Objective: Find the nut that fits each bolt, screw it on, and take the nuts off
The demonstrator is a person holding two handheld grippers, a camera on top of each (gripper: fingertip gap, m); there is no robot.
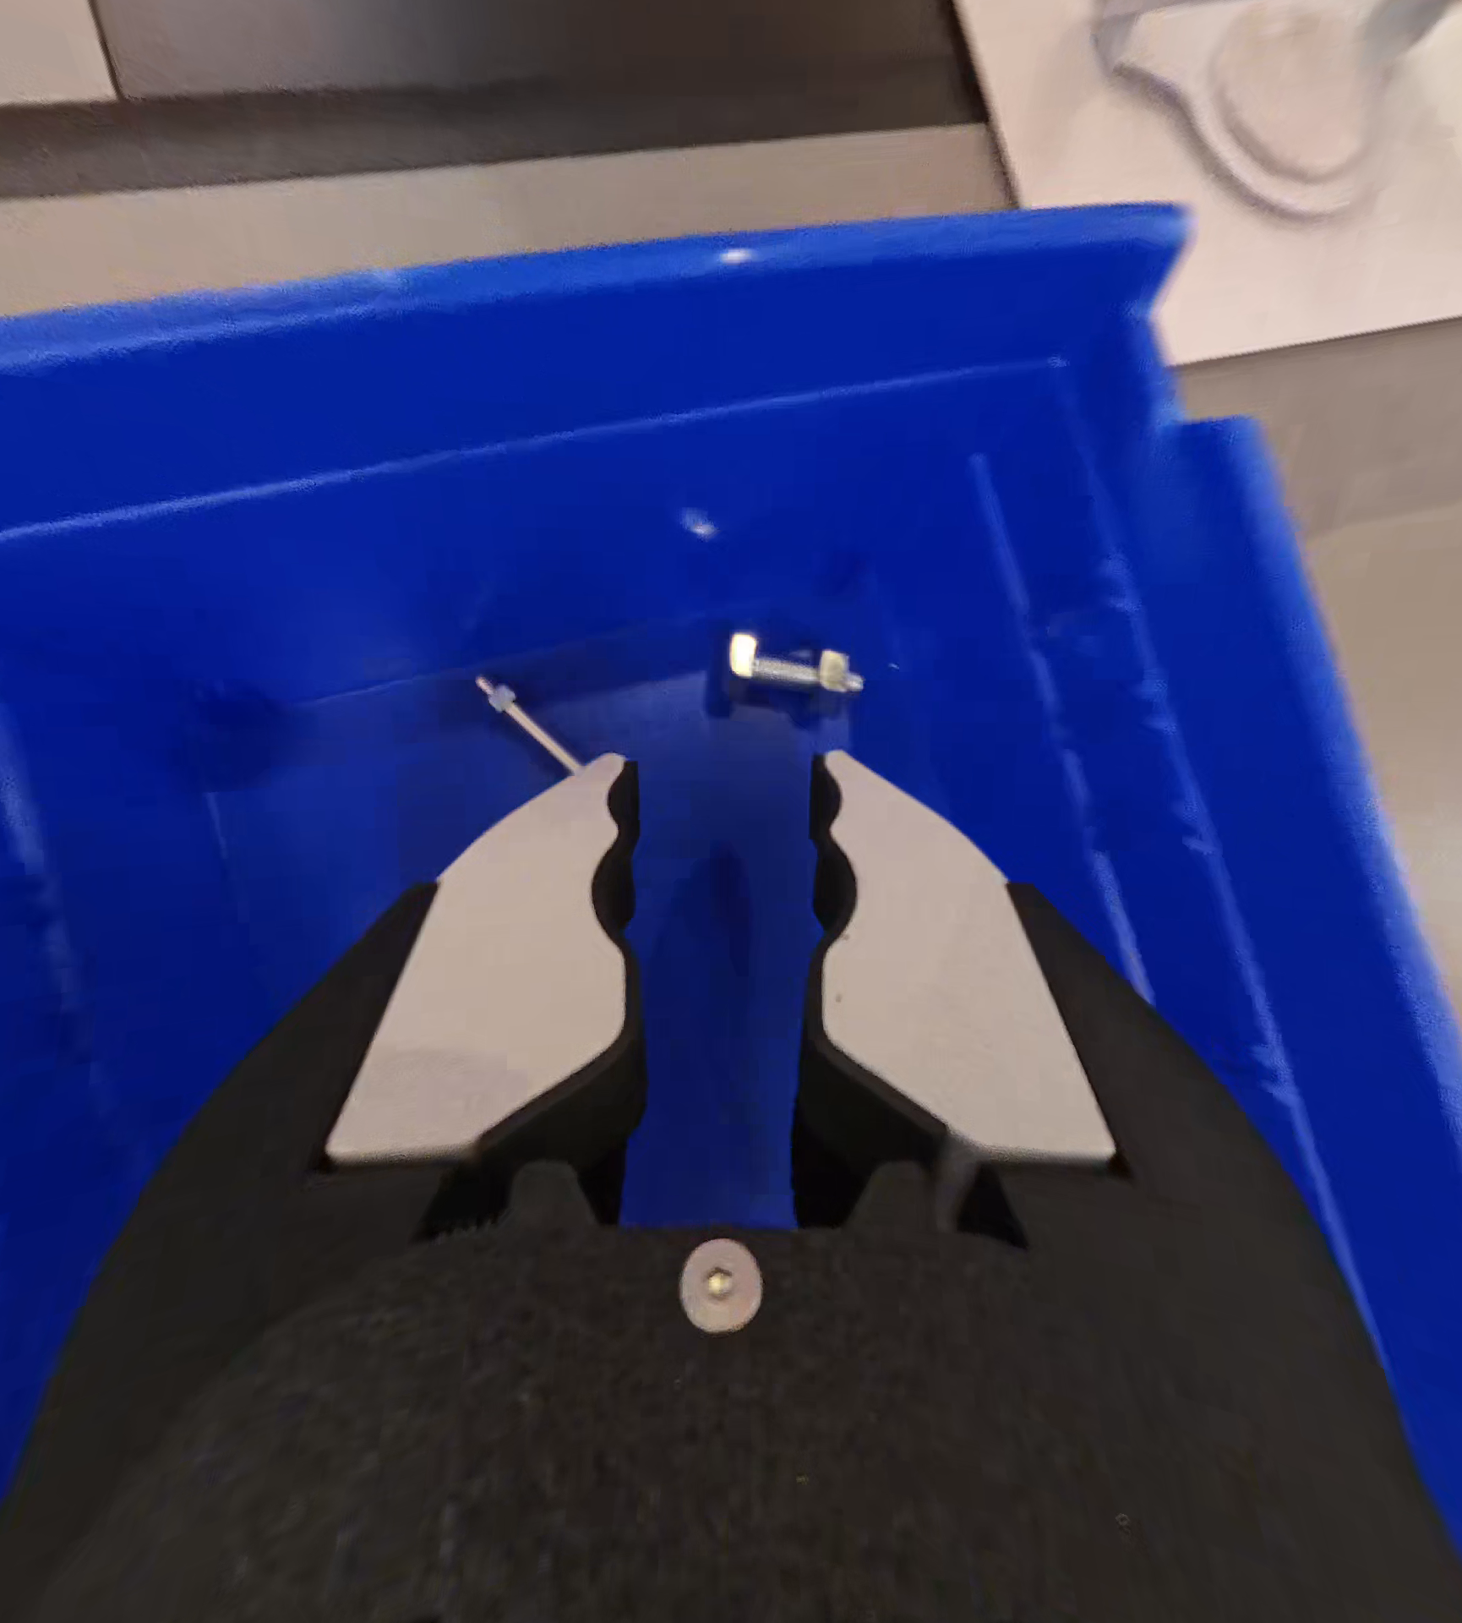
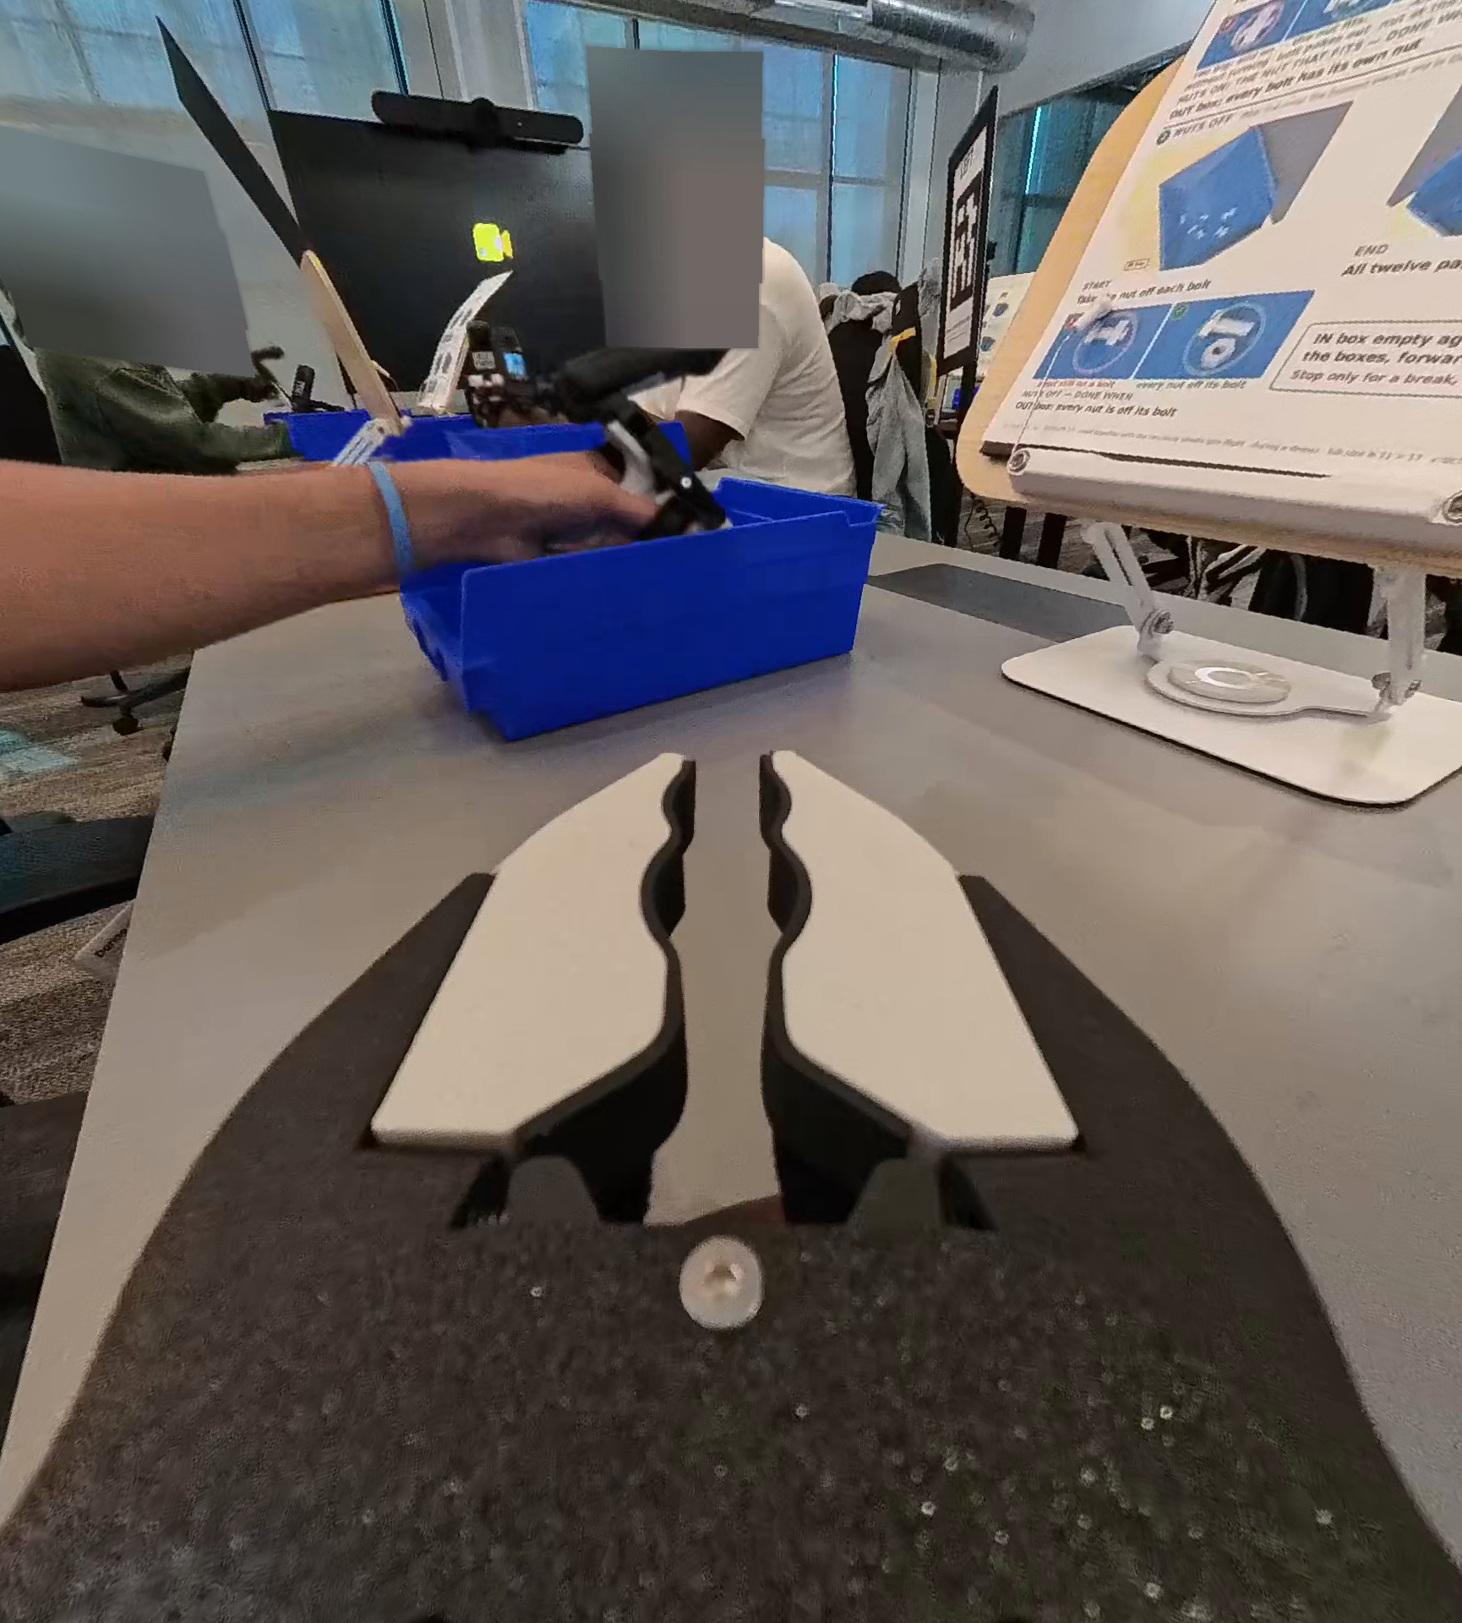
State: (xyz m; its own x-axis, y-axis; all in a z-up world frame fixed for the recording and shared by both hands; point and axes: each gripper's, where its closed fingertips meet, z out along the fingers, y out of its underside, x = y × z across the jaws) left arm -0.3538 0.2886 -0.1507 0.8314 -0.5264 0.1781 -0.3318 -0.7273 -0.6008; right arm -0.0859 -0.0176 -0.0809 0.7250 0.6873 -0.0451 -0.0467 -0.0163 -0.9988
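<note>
**Q:** Grey, matt and flat: what does the grey table [image 2: 1149,1010] carry, taking the largest thing first?

**A:** A white metal document stand [image 2: 1254,703] holding a printed instruction sheet, tilted so the person can read it while working, probably. Beside it sits the blue plastic bin [image 2: 648,632], set within easy reach of both arms and walled so small parts cannot roll away.

**Q:** How do the two tools stand?

**A:** The left hand-held gripper [image 1: 720,764] is lowered inside the bin, its white fingers parted by a moderate gap with nothing between them. It points toward the far wall, where the parts lie. The right hand-held gripper [image 2: 727,764] hovers over bare table well short of the bin, fingers narrowly apart and likewise empty; it appears to wait for a part to be brought up.

**Q:** And the hardware?

**A:** A short silver hex-head bolt [image 1: 784,669] lies on the bin floor against the far wall, with a silver nut [image 1: 835,672] threaded near its tip. Left of it lies a thin silver screw with a tiny nut [image 1: 525,720], one end hidden behind the left fingertip [image 1: 600,773]. Judged from this, the stubby bolt is the nearer target for pickup and unscrewing.
</note>
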